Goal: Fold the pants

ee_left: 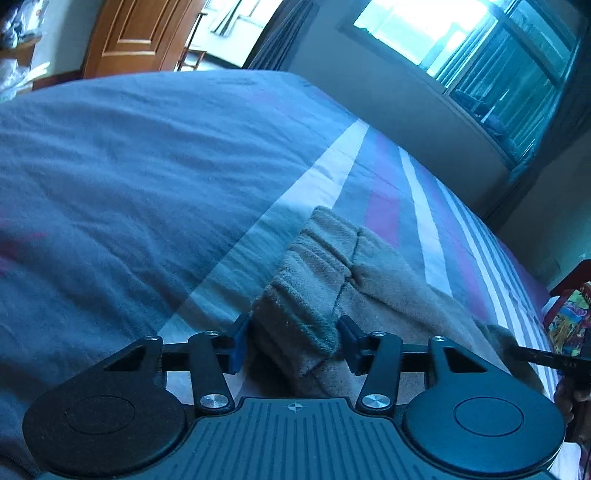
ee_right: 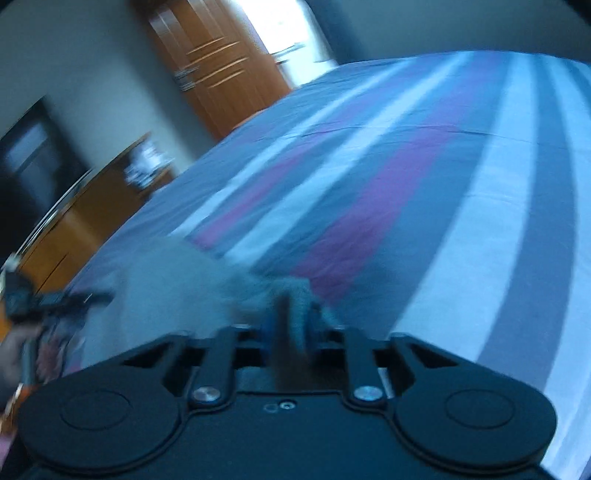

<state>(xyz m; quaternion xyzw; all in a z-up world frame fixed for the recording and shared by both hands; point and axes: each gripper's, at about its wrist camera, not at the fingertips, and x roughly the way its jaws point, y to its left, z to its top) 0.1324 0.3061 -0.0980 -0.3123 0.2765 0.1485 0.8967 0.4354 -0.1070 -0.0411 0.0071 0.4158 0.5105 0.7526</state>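
Observation:
Beige fleece pants (ee_left: pixel 332 280) lie on a striped bedspread (ee_left: pixel 384 192). In the left wrist view my left gripper (ee_left: pixel 293 343) has its blue-padded jaws apart, one on each side of the ribbed waistband (ee_left: pixel 306 314), not closed on it. The right gripper's tip (ee_left: pixel 535 356) shows at the right edge, at the pants' far side. In the blurred right wrist view my right gripper (ee_right: pixel 295 321) is shut on a bunch of the pants fabric (ee_right: pixel 207 280). The left gripper (ee_right: pixel 55 299) shows at the far left.
The bed fills both views, with a grey blanket (ee_left: pixel 129 177) on its left part. A wooden door (ee_left: pixel 136 33) and a window (ee_left: pixel 480 48) stand beyond it. A wooden cabinet (ee_right: pixel 92 218) and wardrobe (ee_right: pixel 221 62) stand beside the bed.

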